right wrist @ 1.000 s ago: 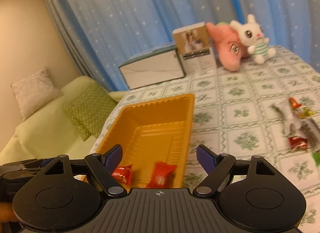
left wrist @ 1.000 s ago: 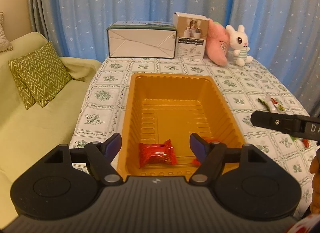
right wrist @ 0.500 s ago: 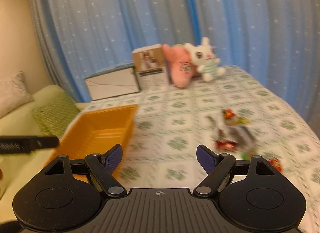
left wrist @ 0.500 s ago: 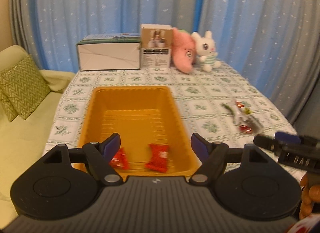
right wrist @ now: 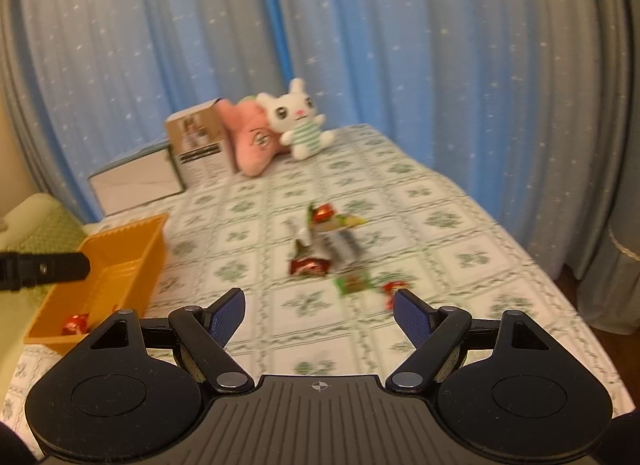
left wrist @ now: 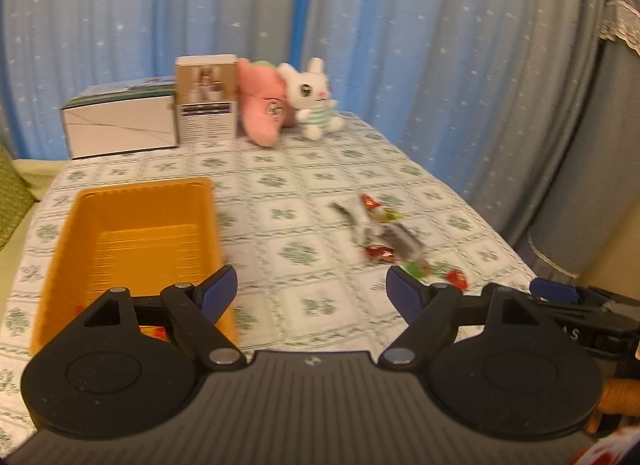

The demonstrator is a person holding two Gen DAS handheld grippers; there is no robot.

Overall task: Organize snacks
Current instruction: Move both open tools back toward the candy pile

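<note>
With a couple of red sweets already in the orange tray (right wrist: 132,249) to your left, your left gripper (left wrist: 310,291) and right gripper (right wrist: 318,309) both gape wide and empty, the loose snacks (right wrist: 324,249) waiting just ahead.

We see our left gripper (left wrist: 310,291) & right gripper (right wrist: 319,309) — black ribbed bodies, round discs, silver pivot screws, blue pads (right wrist: 228,311).

Left gripper (left wrist: 310,291) and right gripper (right wrist: 319,313) gape (nothing held).
</note>
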